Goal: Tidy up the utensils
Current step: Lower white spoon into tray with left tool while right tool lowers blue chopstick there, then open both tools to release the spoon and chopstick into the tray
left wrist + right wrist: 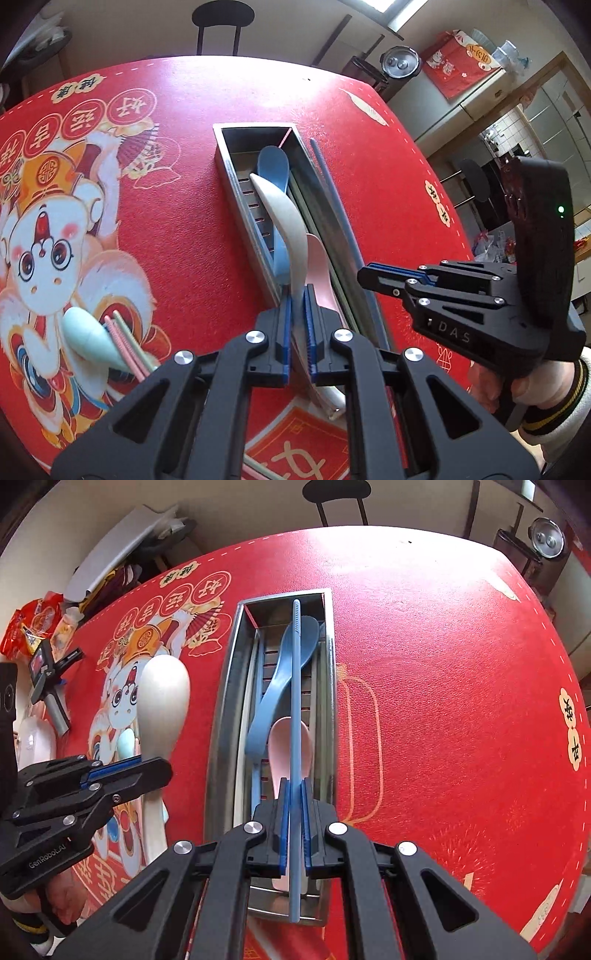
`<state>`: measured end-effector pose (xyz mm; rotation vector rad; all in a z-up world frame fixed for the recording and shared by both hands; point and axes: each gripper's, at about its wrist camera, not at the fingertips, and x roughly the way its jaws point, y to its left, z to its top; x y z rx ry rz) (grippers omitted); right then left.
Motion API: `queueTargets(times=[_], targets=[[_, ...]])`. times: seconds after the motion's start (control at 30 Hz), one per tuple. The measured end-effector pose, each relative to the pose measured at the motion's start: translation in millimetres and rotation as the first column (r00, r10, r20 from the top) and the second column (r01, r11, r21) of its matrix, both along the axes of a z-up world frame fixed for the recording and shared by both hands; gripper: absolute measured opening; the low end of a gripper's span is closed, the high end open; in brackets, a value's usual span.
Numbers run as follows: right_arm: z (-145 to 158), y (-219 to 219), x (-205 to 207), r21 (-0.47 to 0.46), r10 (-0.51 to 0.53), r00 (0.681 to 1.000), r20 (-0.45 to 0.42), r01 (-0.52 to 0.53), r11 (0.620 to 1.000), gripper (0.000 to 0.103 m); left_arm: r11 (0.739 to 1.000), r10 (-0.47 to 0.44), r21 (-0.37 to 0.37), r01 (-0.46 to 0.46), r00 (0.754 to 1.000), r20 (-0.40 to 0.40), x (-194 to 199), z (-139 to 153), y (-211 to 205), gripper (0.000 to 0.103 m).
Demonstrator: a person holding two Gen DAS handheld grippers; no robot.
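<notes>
Left gripper (298,314) clamps the white spoon (284,218), right gripper (294,805) clamps a blue chopstick (295,701), both over the steel tray (221,701). Blue spoon (284,657) and pink spoon (280,746) lie inside.

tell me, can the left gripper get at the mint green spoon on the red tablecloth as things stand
Probably not yet. The left gripper is shut on a white plastic spoon. The path to the mint green spoon beside the pink and green chopsticks looks clear.

A black round-backed chair (222,22) stands past the table's far edge; a silver-lidded pressure cooker (400,63) sits beyond its far right corner.
</notes>
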<state>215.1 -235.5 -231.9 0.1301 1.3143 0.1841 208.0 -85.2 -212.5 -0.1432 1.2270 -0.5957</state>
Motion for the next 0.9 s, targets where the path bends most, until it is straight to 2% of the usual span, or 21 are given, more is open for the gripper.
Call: queueTargets(times=[0.23, 0.67, 0.83, 0.9], targets=[[-10.9, -3.5, 4.3, 0.015, -0.015, 1.000, -0.023, 0.015, 1.000, 0.006, 0.997, -0.008, 0.080, 0.011, 0.999, -0.034, 26.0, -20.7, -21.9, 0.011], [-19.5, -9.7, 12.8, 0.043, -0.072, 0.996, -0.055, 0.074, 0.996, 0.007, 0.987, -0.015, 0.158, 0.020, 0.999, -0.029, 69.0, -28.8, -52.6, 0.011], [-11.3, -9.0, 9.9, 0.037, -0.078, 0.996, -0.037, 0.079, 0.996, 0.012, 0.989, 0.000, 0.149, -0.002, 1.000, 0.018, 77.5, -15.1, -50.4, 0.029], [-4.0, -8.9, 5.5, 0.023, -0.084, 0.996, -0.016, 0.084, 0.996, 0.028, 0.991, 0.013, 0.130, -0.017, 0.999, 0.033, 75.9, -7.4, -44.0, 0.034]])
